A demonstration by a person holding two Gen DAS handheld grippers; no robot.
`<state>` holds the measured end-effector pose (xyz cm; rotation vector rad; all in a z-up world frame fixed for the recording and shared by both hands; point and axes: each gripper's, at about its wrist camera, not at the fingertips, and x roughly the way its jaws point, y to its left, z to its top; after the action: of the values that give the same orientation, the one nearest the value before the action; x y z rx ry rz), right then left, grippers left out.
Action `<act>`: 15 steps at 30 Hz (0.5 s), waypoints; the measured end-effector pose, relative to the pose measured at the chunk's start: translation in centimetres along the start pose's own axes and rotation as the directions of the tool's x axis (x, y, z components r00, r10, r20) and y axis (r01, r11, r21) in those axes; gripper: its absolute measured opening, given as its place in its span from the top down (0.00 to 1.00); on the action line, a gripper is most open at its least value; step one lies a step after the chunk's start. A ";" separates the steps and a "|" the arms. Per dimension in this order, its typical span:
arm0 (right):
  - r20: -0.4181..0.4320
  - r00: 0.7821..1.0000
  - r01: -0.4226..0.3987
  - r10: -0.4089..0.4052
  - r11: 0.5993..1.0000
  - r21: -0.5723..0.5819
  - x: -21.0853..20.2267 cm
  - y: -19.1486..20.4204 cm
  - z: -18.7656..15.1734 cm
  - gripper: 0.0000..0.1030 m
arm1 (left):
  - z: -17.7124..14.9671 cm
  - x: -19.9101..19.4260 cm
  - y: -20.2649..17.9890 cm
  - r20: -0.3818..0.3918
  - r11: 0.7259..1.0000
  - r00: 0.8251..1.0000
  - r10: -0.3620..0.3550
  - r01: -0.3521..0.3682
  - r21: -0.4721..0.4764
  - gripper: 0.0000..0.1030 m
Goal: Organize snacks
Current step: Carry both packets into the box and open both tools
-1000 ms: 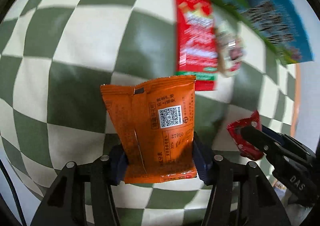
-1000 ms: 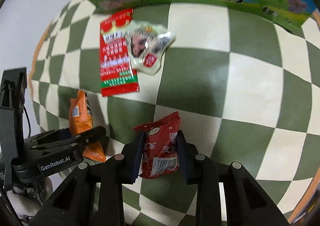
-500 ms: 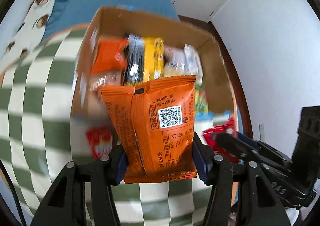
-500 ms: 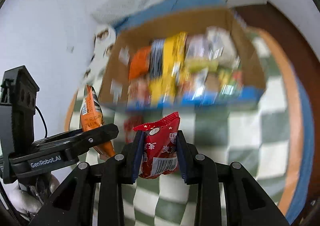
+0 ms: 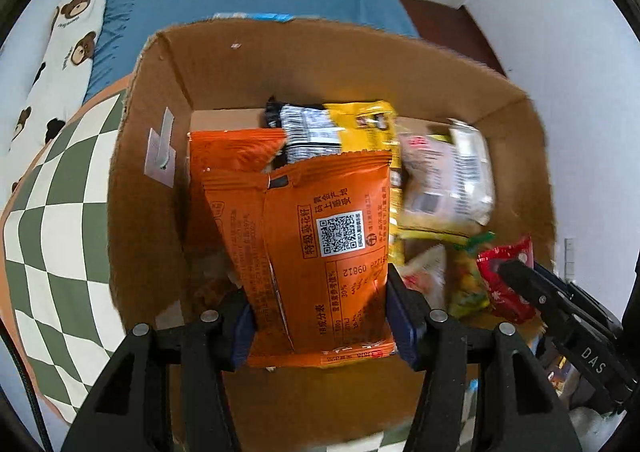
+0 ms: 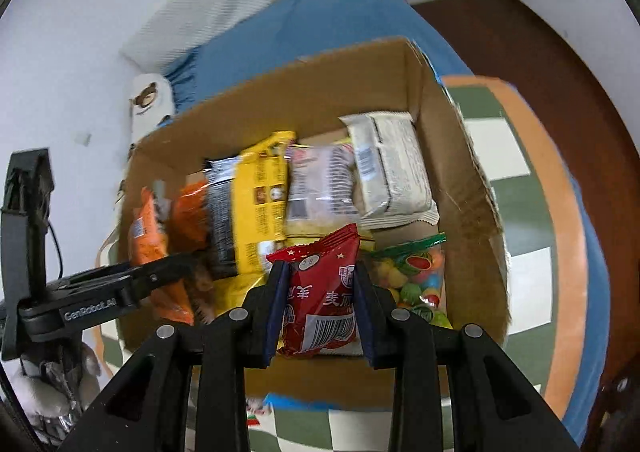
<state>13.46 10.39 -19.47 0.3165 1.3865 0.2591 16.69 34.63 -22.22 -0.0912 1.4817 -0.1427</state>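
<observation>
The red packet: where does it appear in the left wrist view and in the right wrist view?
Left wrist view: red packet at the lower right, at the tip of the right gripper.
Right wrist view: red packet at the bottom centre, clamped between the fingers.
Shared landmark: the yellow packet inside the cardboard box.

Left gripper (image 5: 320, 316): pads clamped on the lower sides of an orange snack packet (image 5: 316, 252), QR code facing the camera.
Below it: open cardboard box (image 5: 144, 180) holding another orange packet (image 5: 232, 152), a yellow packet (image 5: 360, 124) and pale wrapped snacks (image 5: 444, 180).
Right gripper (image 5: 516, 284): at the right edge, gripping a red packet (image 5: 504, 272) over the box.
Surface: green-and-white checked cloth (image 5: 52, 212).
</observation>
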 end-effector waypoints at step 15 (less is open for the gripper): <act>-0.022 0.972 0.229 -0.234 0.964 -0.132 2.3 1.1 0.9 0.04 | -1.8 0.9 0.0 0.028 0.997 0.998 0.063 -0.062 -0.034 0.11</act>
<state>14.73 12.18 -21.08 0.0413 1.4222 0.1606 14.98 34.56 -23.23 -0.0729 1.4569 -0.0659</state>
